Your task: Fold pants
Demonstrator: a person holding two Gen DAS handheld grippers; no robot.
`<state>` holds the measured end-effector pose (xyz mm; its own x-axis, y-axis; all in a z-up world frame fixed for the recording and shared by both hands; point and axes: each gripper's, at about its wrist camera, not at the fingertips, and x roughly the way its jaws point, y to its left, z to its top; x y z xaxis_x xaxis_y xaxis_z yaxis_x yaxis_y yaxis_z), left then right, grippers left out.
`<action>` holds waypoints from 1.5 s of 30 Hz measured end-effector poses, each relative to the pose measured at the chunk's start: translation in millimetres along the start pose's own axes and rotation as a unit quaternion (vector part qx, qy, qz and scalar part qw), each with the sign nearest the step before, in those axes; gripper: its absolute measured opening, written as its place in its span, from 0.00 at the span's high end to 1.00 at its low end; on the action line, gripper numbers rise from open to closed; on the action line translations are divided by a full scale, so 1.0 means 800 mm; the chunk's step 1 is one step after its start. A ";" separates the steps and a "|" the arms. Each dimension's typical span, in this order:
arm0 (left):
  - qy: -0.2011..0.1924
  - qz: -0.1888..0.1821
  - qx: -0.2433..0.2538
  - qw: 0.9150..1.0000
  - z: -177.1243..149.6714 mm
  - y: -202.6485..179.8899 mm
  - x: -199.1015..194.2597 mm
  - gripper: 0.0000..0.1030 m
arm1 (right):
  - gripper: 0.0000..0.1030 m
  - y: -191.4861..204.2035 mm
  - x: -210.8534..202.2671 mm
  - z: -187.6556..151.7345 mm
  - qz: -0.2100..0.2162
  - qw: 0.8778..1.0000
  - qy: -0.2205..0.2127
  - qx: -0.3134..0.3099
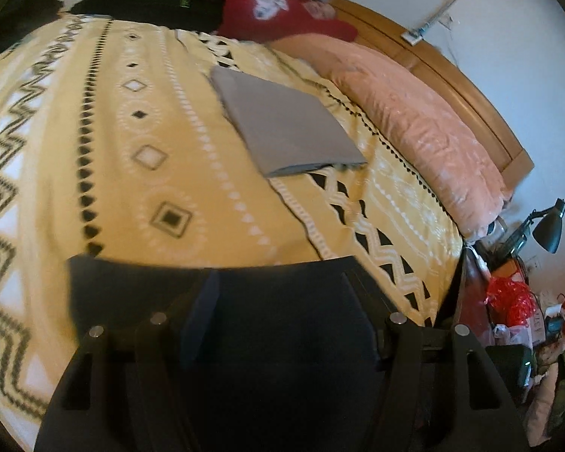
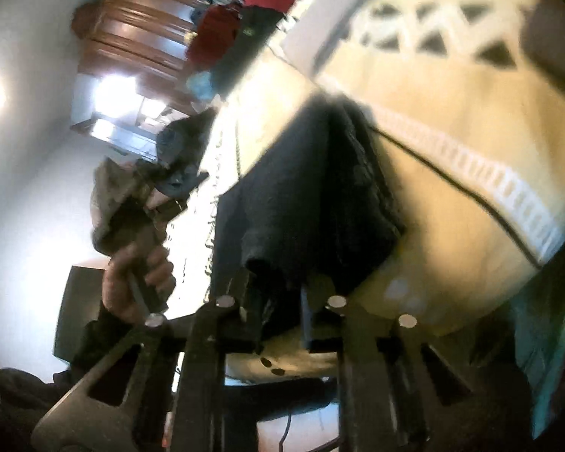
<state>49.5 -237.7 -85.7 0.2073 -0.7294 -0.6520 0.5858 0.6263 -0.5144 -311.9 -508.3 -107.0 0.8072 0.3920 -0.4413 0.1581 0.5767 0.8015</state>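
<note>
Dark navy pants point(image 1: 282, 316) lie at the near edge of the yellow patterned bedspread point(image 1: 105, 143). My left gripper point(image 1: 282, 301) hangs just above them, its fingers point(image 1: 203, 312) spread wide with the cloth lying between and under them. In the right wrist view the pants point(image 2: 309, 196) hang bunched and lifted off the bed. My right gripper point(image 2: 282, 316) is shut on a fold of them. The other hand holding the left gripper point(image 2: 139, 263) shows at the left of that view.
A folded grey garment point(image 1: 282, 124) lies mid-bed. A pink pillow point(image 1: 414, 120) runs along the wooden headboard point(image 1: 471, 86). Red and black clothes point(image 1: 275, 11) are piled at the far end. A black desk lamp point(image 1: 546, 226) and clutter stand right of the bed.
</note>
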 end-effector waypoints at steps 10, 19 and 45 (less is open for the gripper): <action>0.007 0.016 -0.017 1.000 -0.053 0.050 -0.036 0.34 | 0.44 -0.036 0.003 -0.006 -0.078 0.996 0.031 0.009; 0.058 -0.004 -0.078 0.995 -0.114 0.133 -0.043 0.31 | 0.32 0.042 -0.035 0.031 -0.146 0.984 0.043 -0.096; -0.004 -0.129 -0.080 0.988 -0.102 0.122 -0.034 0.74 | 0.70 0.014 0.133 0.137 -0.076 0.971 0.228 -0.016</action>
<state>36.9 -133.9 -163.5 0.0742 -0.8722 -0.4835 0.4890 0.4544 -0.7446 -162.2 -538.7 -101.2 0.4388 0.5727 -0.6924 0.2323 0.6720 0.7031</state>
